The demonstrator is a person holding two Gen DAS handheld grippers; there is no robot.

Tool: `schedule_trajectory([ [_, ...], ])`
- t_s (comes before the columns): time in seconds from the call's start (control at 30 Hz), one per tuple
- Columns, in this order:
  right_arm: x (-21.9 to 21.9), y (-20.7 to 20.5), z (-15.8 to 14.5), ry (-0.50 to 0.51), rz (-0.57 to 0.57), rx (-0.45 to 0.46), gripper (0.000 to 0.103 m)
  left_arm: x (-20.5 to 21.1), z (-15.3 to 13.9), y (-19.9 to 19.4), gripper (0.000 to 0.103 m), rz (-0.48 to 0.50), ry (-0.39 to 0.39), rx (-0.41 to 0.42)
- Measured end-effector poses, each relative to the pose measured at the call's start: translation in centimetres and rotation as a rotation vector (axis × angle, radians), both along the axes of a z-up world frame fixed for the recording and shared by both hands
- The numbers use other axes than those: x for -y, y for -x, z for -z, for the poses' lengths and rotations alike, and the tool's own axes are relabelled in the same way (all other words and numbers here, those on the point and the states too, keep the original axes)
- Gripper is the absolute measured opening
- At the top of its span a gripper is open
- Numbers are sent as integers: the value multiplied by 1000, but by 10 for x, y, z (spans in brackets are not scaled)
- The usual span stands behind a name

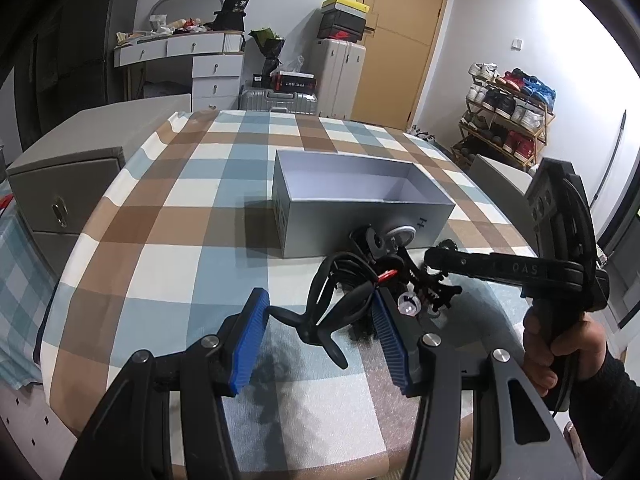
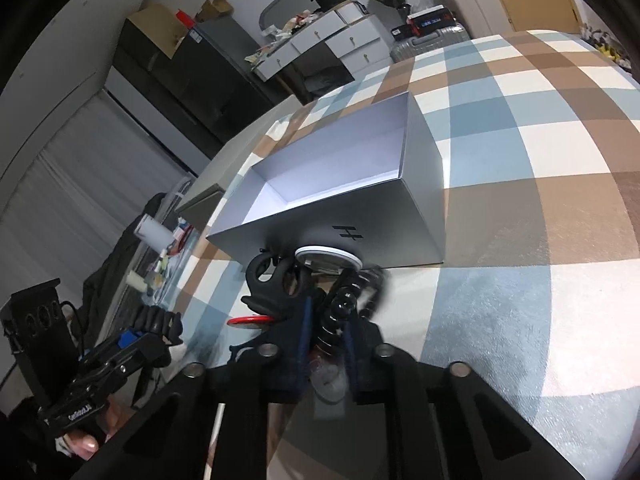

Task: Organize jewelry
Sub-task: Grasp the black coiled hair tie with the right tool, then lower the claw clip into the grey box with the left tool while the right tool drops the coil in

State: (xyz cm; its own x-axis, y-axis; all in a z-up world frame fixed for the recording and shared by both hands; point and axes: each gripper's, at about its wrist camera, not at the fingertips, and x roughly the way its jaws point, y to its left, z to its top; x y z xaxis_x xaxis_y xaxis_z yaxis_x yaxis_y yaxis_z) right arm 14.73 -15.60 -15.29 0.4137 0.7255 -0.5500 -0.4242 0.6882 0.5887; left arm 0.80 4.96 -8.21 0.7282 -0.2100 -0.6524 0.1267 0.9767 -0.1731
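Both claws are seen over a checked tablecloth (image 1: 168, 216), pointed at a small heap of dark accessories (image 1: 380, 280) that lies just ahead of them. Right claw (image 2: 326, 344): its blue pads are drawn close together on a black beaded, segmented piece (image 2: 340, 312), which is pinched between them at the near edge of the heap. Left claw (image 1: 320, 340): its blue pads (image 1: 250, 340) are held partly apart, and a black looped band (image 1: 328, 312) from the heap lies between them; whether it is touched by either pad cannot be told. A clear bead (image 1: 409, 304) is seen just beside the left claw's right pad, and a small red piece (image 1: 386, 276) just beyond it. Directly behind the heap, touching or nearly touching it, an open grey box (image 1: 360, 224) with a white inside is set on the cloth. A round white-rimmed disc (image 2: 328, 258) is leaned against the box's near wall. The right claw's handle is gripped by a hand (image 1: 560, 344) in a dark sleeve.
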Motion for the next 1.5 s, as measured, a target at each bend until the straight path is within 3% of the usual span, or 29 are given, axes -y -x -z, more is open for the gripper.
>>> schedule_trajectory([
  [0.3,9,11,-24,-20,3,97,9,1,-9,-15,48,-15,-16,15],
  [0.53,5,10,-67,-40,-41,190,9,2,-30,-38,48,-16,-18,65],
  [0.8,-13,-19,-98,-60,-86,252,9,8,-41,-80,48,36,-5,72],
  [1.07,-27,-53,-91,-35,-100,223,9,19,-29,-113,48,101,-4,0],
  [1.27,-36,-73,-74,54,-88,175,9,24,-21,-128,48,129,-9,-45],
  [1.5,-44,-86,-54,82,-119,108,12,27,-10,-141,48,152,-14,-107],
])
